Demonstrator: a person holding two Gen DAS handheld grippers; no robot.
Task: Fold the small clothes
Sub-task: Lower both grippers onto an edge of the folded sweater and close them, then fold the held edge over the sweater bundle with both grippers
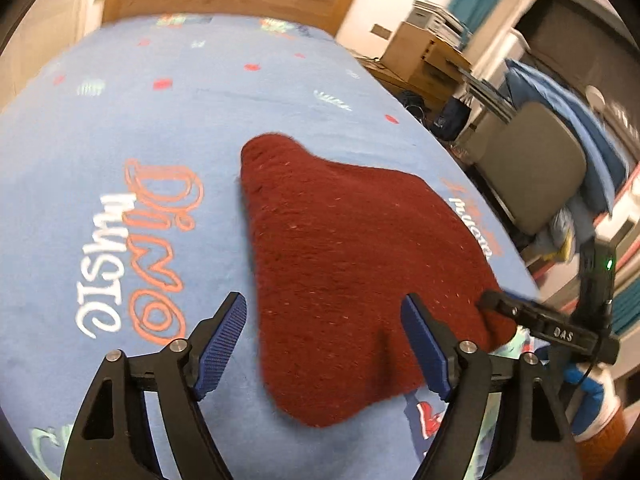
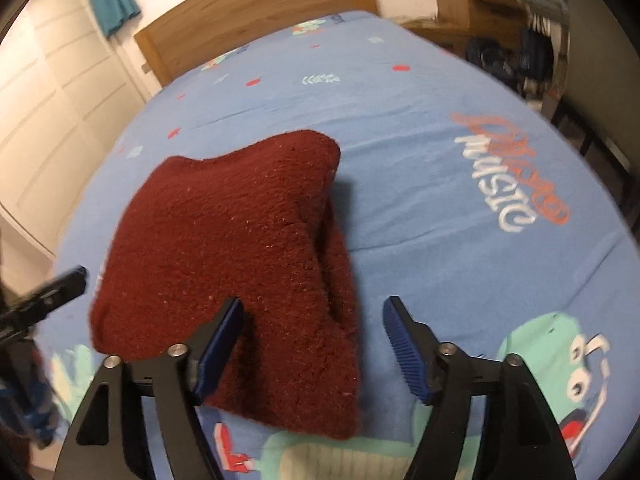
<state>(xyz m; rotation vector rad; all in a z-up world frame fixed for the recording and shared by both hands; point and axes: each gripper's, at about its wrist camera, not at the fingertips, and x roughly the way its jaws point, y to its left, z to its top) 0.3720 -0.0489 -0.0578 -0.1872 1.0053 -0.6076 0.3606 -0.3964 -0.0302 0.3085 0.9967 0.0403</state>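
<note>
While you're hovering both grippers over the bed (image 1: 120,128), the dark red knitted garment (image 1: 340,264) is lying folded on the blue sheet, just ahead of your fingers. Your left gripper (image 1: 326,344) is sitting spread wide, pinching nothing. Your right gripper (image 2: 314,346) is spread wide too, gripping nothing.

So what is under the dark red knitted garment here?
The dark red knitted garment lies on the blue printed bedsheet. In the right wrist view its near edge overlaps a green cartoon print; the sheet beneath the garment is hidden.
</note>
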